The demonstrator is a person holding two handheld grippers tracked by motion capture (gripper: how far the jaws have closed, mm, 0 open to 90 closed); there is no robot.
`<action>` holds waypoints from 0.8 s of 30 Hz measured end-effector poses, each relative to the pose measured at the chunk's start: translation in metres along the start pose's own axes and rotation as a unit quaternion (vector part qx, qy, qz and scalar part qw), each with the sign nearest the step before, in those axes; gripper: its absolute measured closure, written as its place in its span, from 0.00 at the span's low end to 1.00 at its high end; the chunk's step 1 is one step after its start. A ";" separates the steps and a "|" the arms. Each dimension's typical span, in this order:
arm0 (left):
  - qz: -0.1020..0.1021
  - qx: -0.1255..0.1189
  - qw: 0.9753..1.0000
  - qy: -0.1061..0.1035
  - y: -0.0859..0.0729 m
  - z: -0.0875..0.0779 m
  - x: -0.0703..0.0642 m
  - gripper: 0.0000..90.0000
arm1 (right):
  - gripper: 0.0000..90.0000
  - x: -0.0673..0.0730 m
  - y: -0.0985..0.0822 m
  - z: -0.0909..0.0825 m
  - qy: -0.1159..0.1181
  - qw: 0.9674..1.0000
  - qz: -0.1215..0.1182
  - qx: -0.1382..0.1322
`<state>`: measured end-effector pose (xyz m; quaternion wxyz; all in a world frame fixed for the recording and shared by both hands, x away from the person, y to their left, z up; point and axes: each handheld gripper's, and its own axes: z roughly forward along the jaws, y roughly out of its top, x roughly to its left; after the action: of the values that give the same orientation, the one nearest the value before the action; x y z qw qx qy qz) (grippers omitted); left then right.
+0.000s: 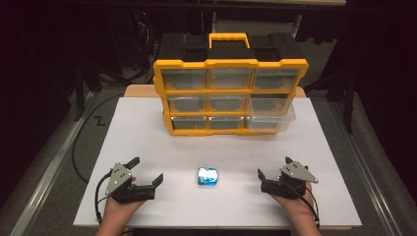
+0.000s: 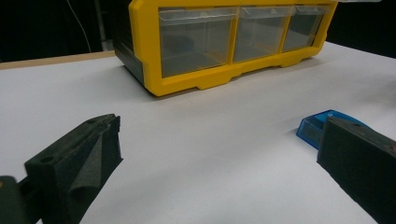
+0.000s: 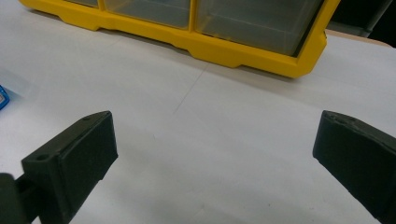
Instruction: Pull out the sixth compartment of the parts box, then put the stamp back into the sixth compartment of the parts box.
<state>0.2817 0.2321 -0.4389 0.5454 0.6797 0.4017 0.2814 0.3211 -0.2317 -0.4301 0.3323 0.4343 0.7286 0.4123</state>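
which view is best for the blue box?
The high view: the blue box lies whole and unblocked on the white table, between the two grippers. The left gripper view shows one end of it behind a jaw. The right gripper view catches a blue sliver at the frame's left edge.

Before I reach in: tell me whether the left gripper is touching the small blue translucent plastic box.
Apart. In the high view, bare white table lies between the open left gripper and the small blue translucent plastic box.
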 end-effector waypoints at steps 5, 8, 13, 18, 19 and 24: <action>0.000 -0.001 1.000 -0.001 0.000 -0.001 0.000 0.00 | 0.01 -0.001 0.001 0.003 0.008 1.000 0.004 0.016; 0.000 -0.001 1.000 -0.001 0.000 -0.001 0.000 0.00 | 0.01 -0.001 0.001 0.005 0.012 1.000 0.000 0.029; 0.000 -0.001 1.000 -0.004 0.000 -0.002 0.000 0.00 | 0.01 -0.001 0.001 0.007 0.020 0.999 -0.001 0.048; -0.003 -0.005 1.000 -0.007 0.000 -0.002 0.000 0.00 | 0.01 -0.001 0.000 0.008 0.028 0.997 -0.003 0.067; -0.003 -0.005 1.000 -0.008 0.000 -0.002 0.000 0.00 | 0.01 -0.001 0.000 0.008 0.029 0.997 -0.005 0.071; -0.004 -0.005 1.000 -0.009 0.001 -0.002 0.001 0.00 | 0.01 0.001 0.000 0.009 0.033 0.996 -0.007 0.086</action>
<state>0.2809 0.2340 -0.4377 0.5535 0.6777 0.3981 0.2755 0.3283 -0.2283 -0.4338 0.2725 0.4427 0.7747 0.3599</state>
